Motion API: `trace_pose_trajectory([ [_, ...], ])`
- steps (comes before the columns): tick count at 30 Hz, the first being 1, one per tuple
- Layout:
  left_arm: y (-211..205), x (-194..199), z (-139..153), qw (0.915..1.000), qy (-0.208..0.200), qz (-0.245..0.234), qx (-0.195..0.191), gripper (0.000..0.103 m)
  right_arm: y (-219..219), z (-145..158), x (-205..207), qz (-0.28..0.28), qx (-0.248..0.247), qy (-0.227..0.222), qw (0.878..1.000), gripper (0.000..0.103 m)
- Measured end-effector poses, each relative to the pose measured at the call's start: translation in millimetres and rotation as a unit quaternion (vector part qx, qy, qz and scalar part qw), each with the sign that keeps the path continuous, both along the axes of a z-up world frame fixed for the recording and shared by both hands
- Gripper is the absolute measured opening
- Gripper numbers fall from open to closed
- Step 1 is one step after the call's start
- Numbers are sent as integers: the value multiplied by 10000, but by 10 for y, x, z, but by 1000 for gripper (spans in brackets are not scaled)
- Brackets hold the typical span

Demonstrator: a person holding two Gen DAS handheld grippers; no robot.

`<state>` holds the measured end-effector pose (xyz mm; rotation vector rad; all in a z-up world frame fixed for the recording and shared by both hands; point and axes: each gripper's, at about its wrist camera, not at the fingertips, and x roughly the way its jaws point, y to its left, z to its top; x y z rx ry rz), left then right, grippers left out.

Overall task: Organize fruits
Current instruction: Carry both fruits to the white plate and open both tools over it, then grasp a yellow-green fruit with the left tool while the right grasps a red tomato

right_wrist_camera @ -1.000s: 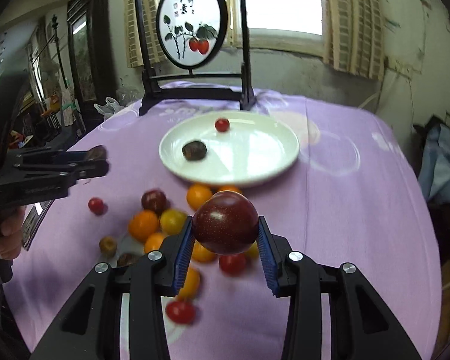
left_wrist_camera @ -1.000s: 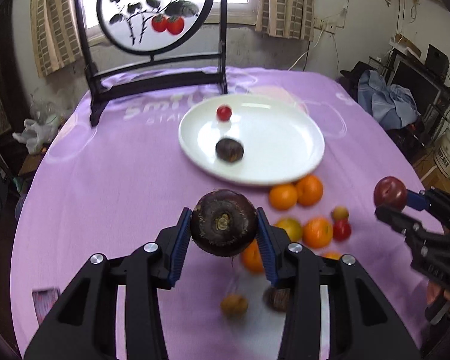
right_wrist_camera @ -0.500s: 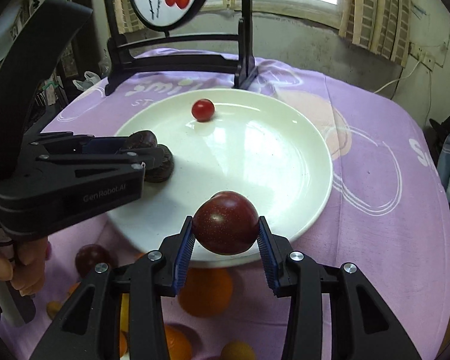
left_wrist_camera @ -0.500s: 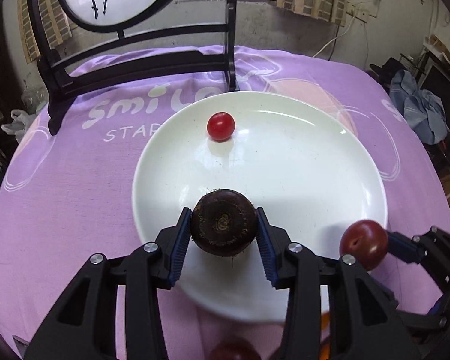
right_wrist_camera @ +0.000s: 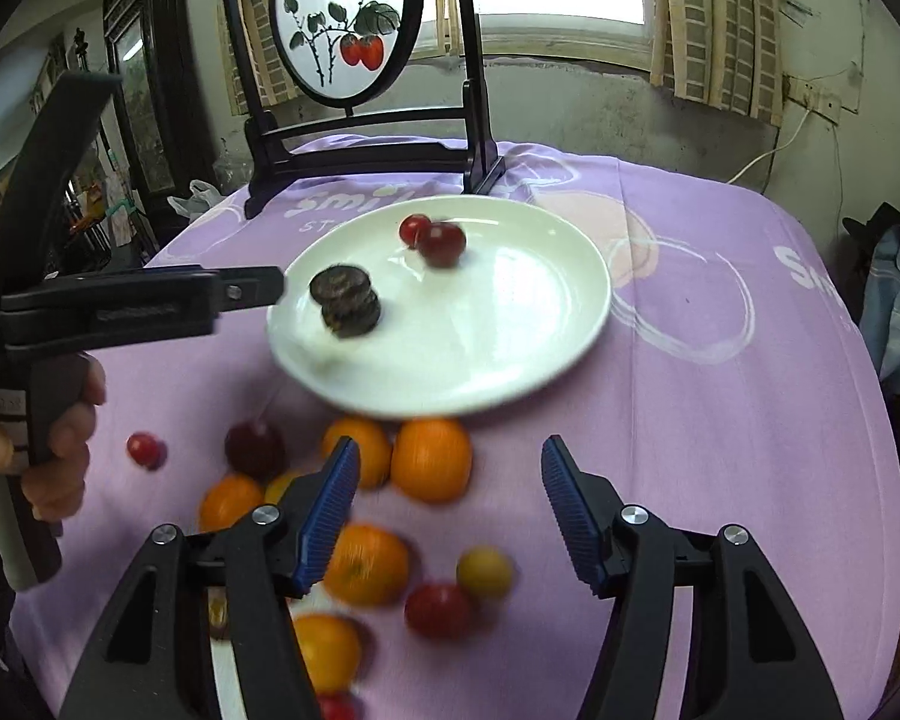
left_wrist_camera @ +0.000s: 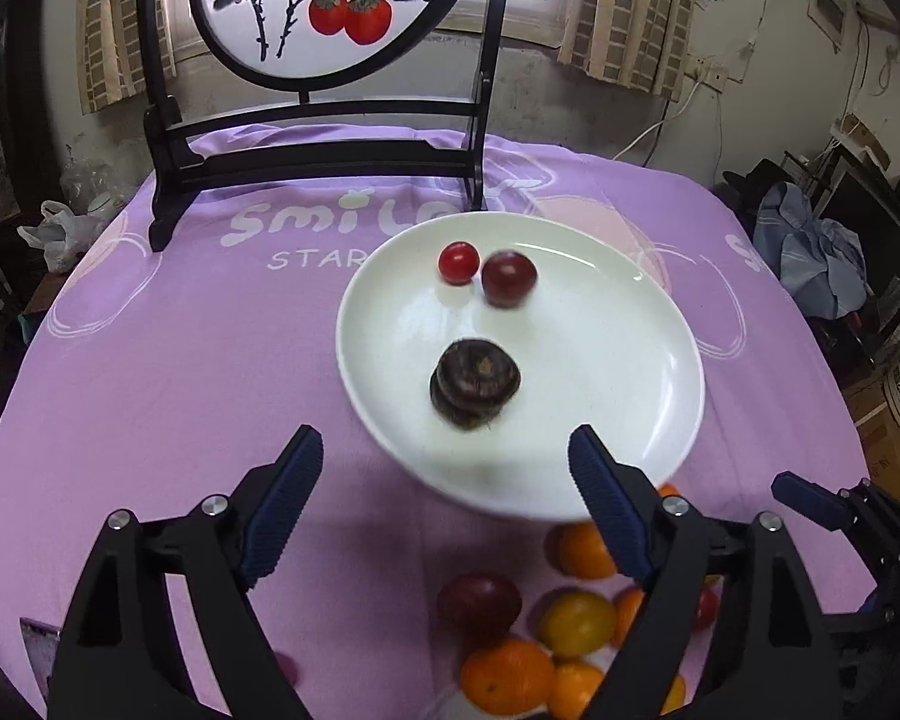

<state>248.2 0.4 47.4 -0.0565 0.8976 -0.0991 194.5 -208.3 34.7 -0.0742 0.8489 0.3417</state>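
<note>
A white plate [left_wrist_camera: 618, 372] [right_wrist_camera: 510, 324] on the purple tablecloth holds two dark brown fruits stacked one on the other [left_wrist_camera: 475, 382] [right_wrist_camera: 345, 300], a dark red plum [left_wrist_camera: 508, 278] [right_wrist_camera: 442, 244] and a small red tomato [left_wrist_camera: 458, 262] [right_wrist_camera: 412, 229]. My left gripper [left_wrist_camera: 444, 480] is open and empty, just in front of the plate's near rim. My right gripper [right_wrist_camera: 450, 498] is open and empty above loose oranges [right_wrist_camera: 430, 457] and small fruits in front of the plate.
A black stand with a round painted screen [left_wrist_camera: 306, 6] stands behind the plate. Loose oranges, a yellow fruit [left_wrist_camera: 576, 624] and a dark plum [left_wrist_camera: 479, 600] lie near the table's front. The left gripper and hand [right_wrist_camera: 120, 306] show at left in the right wrist view.
Both grippers have opened and drawn back from the plate. The dark brown fruit now rests on the other one, and the red plum lies beside the small tomato.
</note>
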Motion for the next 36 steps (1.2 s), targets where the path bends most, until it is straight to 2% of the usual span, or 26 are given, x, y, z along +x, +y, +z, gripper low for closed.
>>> trace_pose_trajectory([
  [7,170,-884,-148,9999,19,-124,80,84,-127,-174,-661,-45,-60,97,9999,68],
  [13,283,-1438,-346,9999,48,-131,90,84,-45,-333,-1005,124,25,275,9995,68],
  [19,324,-1698,-586,9991,339,-235,-99,84,155,-482,-1150,327,-234,379,9985,68],
  [23,292,-1749,-674,9988,383,-296,-40,84,241,-541,-1126,331,-377,428,9978,68],
  [25,294,-1755,-693,9987,407,-308,-53,84,264,-569,-1093,324,-390,460,9977,62],
  [26,300,-1754,-700,9986,420,-315,-58,84,274,-594,-1070,312,-383,503,9975,50],
  [27,309,-1747,-703,9986,427,-315,-55,84,281,-623,-1047,295,-354,557,9974,42],
  [28,318,-1742,-705,9986,427,-315,-49,84,284,-636,-1037,267,-345,520,9977,40],
  [30,320,-1722,-713,9985,439,-318,-17,84,314,-639,-1043,297,-413,409,9979,31],
  [34,286,-1637,-743,9981,499,-353,49,84,284,-619,-1076,299,-301,436,9982,31],
  [36,251,-1584,-774,9976,554,-397,76,79,236,-590,-1107,253,-208,427,9986,31],
])
